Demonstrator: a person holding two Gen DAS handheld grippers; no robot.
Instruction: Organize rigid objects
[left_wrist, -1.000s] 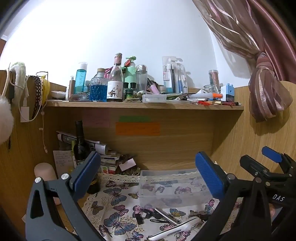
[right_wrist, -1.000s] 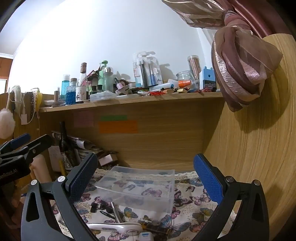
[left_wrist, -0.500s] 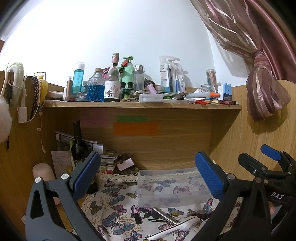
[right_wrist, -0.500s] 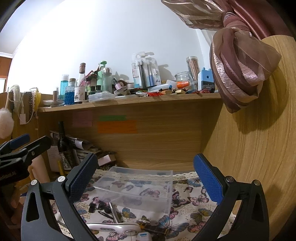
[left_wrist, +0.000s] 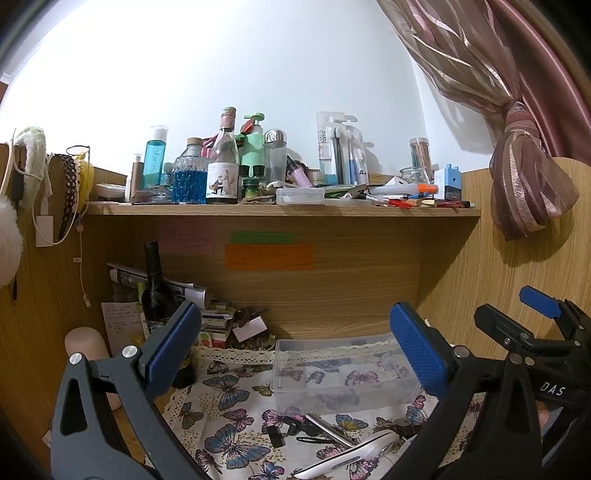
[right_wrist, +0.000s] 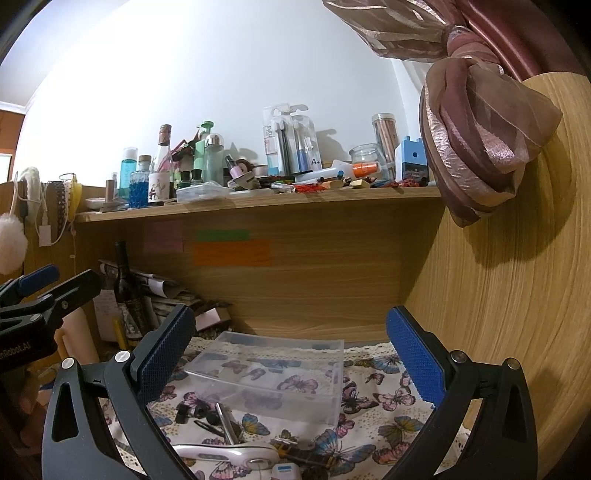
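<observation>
A box (left_wrist: 343, 373) sits on the cloth (left_wrist: 229, 406) at the back of the desk; clips (left_wrist: 291, 428) lie before it, a bottle (left_wrist: 155, 291) to its left, a shelf (left_wrist: 280, 209) above.

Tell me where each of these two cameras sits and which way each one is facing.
Left wrist: rides the left claw, looking forward at the clear box on the butterfly cloth under the shelf; its own open fingers frame the view, with the right claw at the right edge.
Right wrist: rides the right claw, facing the same box from further right, near the side panel; open fingers show, left claw at left.
Shared: box, cloth, shelf, wine bottle.
</observation>
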